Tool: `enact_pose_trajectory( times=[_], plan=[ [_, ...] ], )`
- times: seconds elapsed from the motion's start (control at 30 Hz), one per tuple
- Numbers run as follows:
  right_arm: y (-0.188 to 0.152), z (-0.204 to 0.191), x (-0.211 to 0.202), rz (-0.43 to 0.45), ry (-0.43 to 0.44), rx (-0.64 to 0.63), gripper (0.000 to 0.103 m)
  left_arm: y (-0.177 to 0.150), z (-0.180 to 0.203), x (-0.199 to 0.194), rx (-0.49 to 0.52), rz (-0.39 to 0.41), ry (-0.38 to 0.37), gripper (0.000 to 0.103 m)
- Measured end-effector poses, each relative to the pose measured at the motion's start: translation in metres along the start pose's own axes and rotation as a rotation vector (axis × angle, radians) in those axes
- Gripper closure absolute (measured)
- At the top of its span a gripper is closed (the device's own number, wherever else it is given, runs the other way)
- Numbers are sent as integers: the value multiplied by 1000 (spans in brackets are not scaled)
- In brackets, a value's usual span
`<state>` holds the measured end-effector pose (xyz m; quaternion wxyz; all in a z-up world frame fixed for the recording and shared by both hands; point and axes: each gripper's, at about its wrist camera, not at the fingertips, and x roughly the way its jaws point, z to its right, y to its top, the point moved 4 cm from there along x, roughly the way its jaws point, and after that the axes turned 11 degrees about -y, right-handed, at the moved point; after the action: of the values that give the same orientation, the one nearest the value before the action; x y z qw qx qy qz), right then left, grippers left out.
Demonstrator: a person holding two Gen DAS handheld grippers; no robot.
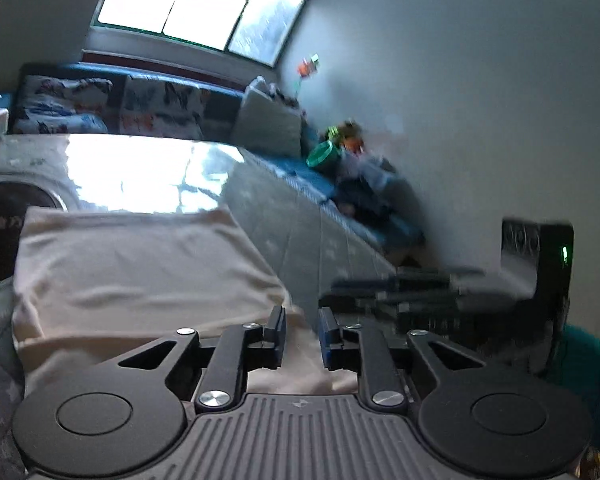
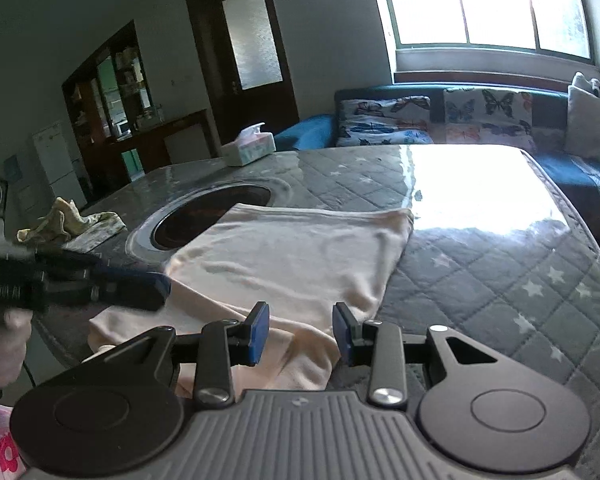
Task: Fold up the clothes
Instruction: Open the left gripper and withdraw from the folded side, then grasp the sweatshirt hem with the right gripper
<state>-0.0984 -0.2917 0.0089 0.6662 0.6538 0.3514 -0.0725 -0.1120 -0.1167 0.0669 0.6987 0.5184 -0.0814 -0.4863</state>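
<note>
Folding in progress: 1 pale garment [image 2: 300, 248] lies partly folded on the quilted table cover [image 2: 500, 264].

The garment is seen spread ahead of both grippers, its long axis running from the near table edge toward the window [image 2: 488, 0], with the far corner lying just beside the dark round inset [image 2: 216, 216]. The right gripper [image 2: 300, 332] is held over the near hem, jaws parted and nothing clamped between them. The left gripper [image 1: 302, 336] is held over the near right corner of the cloth, jaws narrowly apart; no fabric appears to be pinched, though blur makes this uncertain. The right gripper is judged nearer the loose near fold, which lies directly below and forward of its jaws. A crumpled cloth [image 2: 68, 220] lies well apart at the left.
</note>
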Motion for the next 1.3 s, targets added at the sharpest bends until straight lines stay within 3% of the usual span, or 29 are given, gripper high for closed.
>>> enact_pose_trajectory(
  times=[0.07,0.43,0.57,0.9,0.97,1.03,1.2,1.3],
  plan=[
    [-1,1,1,-10,8,7,68,-7,-5,-6,9,-14,12,83],
    [-17,-24,41,-115,64,-11,69,-33,-81,-61,-152,-4,266,83],
    [-19,-27,49,-133,66,-16,71,-47,-99,-72,-203,-33,306,84],
    [-18,-26,54,-145,44,-12,78,-13,-107,-50,-160,24,242,83],
    [-17,-28,54,-140,32,-24,89,-13,-115,-42,-166,14,253,83],
    [-15,-28,51,-133,16,-35,94,-15,-120,-40,-174,6,260,84],
    [-4,-33,44,-83,-36,-80,94,-19,-124,-43,-182,10,267,84],
    [-9,-31,57,-122,-53,-86,93,-20,-125,-43,-187,12,266,84]
  ],
)
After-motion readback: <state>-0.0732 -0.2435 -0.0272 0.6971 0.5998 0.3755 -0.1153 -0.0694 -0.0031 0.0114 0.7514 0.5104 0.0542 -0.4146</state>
